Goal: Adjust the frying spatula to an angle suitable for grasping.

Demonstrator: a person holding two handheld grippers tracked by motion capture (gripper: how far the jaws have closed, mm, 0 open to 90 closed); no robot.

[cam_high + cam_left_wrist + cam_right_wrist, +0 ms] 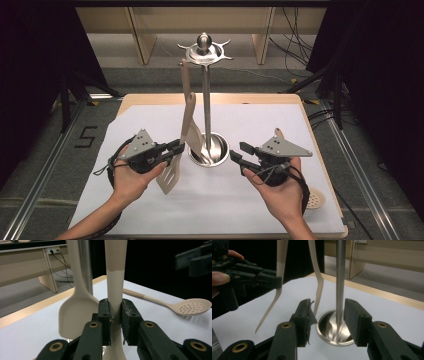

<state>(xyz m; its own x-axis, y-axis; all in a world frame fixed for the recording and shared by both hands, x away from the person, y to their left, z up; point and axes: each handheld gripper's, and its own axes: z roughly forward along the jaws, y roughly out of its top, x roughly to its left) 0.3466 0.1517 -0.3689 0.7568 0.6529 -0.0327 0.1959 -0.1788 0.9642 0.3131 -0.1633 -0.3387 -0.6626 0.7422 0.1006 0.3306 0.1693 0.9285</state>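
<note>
My left gripper [176,148] is clenched on the neck of the slotted turner [170,176]. In the left gripper view the two pads press the beige handle from both sides, just above the blade. The turner [114,282] stands nearly upright. Its blade hangs low over the white sheet [150,210], just left of the stand base [209,150], and its handle rises beside the steel pole [205,105]. I cannot tell if the blade tip touches the sheet.

A second beige spatula [194,131] is between the turner and the pole, with its blade down at the rim of the base. Its handle goes up to the hook ring [204,51] on top of the stand; I cannot see if it hangs on a hook.

My right gripper [239,152] is released. Its jaws stand apart with nothing between the pads, and they point at the base from the right side. In the right gripper view the pole [340,277] and the base [332,331] are seen through the gap.

A skimmer [192,307] lies flat on the desk [210,98], near the right edge, behind my right hand [280,192].
</note>
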